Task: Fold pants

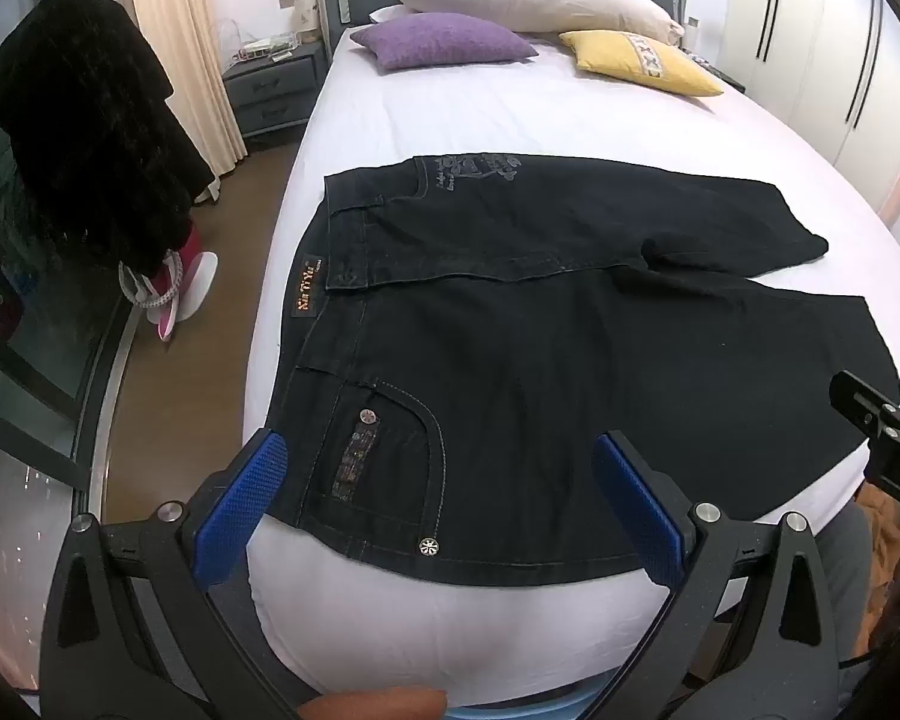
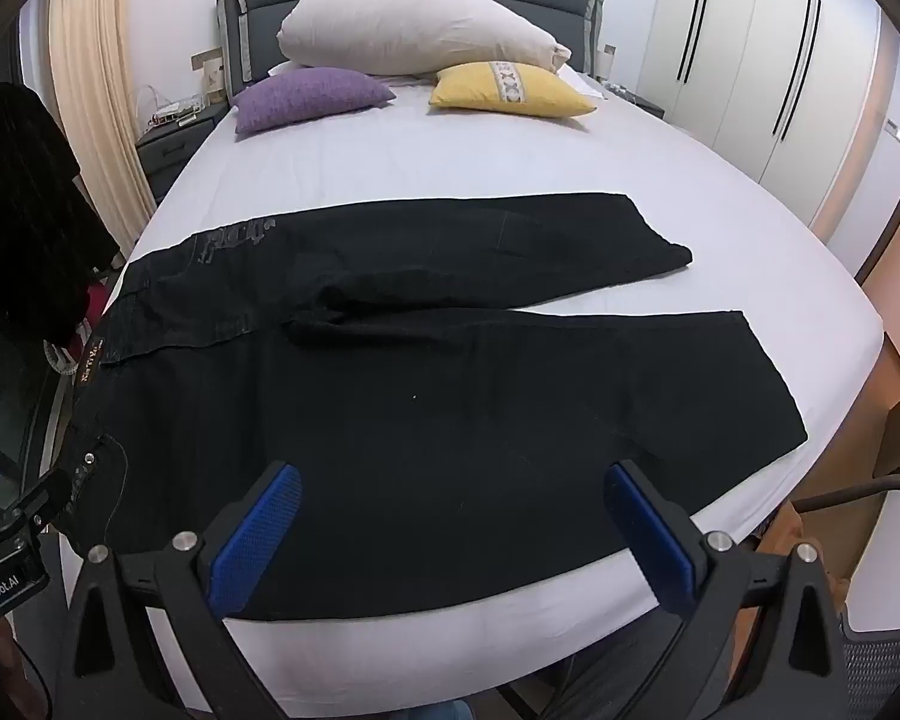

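Left gripper (image 1: 441, 501) jaws spread wide, nothing between them, tilted downward. Right gripper (image 2: 453, 531) same: wide apart, empty, angled down.

Two wrist views from the foot of the bed, both tilted down

The left claw (image 1: 438, 492) camera looks close over the waistband end of the pants (image 1: 570, 372); the right claw (image 2: 450, 510) camera looks over the legs. Both share the pants, the bed (image 2: 450, 162), and the pillows beyond each claw.
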Motion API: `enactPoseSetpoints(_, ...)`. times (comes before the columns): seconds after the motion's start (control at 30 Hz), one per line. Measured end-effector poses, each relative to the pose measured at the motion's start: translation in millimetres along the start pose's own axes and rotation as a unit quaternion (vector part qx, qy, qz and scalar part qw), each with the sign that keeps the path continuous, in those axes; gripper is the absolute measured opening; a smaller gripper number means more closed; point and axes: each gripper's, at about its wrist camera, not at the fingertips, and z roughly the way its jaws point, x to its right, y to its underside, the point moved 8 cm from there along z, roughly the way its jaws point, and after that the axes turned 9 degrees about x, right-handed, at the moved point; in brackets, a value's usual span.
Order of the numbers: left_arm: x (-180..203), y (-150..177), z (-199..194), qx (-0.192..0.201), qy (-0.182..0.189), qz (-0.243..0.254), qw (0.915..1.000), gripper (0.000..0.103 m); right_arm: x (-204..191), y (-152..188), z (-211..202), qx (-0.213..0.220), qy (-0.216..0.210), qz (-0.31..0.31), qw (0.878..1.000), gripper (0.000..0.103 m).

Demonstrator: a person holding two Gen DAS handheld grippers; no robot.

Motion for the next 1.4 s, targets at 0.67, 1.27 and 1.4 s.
enactPoseSetpoints(0.67, -1, 3, 3, -0.002, -0.001, -0.001, 1.0, 0.103, -1, 4, 1, -0.006, 0.003, -0.003, 1.0, 0.103)
enactPoseSetpoints(1.27, -3, 5, 5, -0.003, -0.003, -0.001, 1.0, 0.103, 2, 3, -1, -0.011, 0.002, -0.005, 1.0, 0.103)
enactPoseSetpoints(1.4, -3, 5, 5, -0.003, -0.003, -0.001, 1.0, 0.103, -6, 11, 3, -0.013, 0.002, -0.008, 1.0, 0.103)
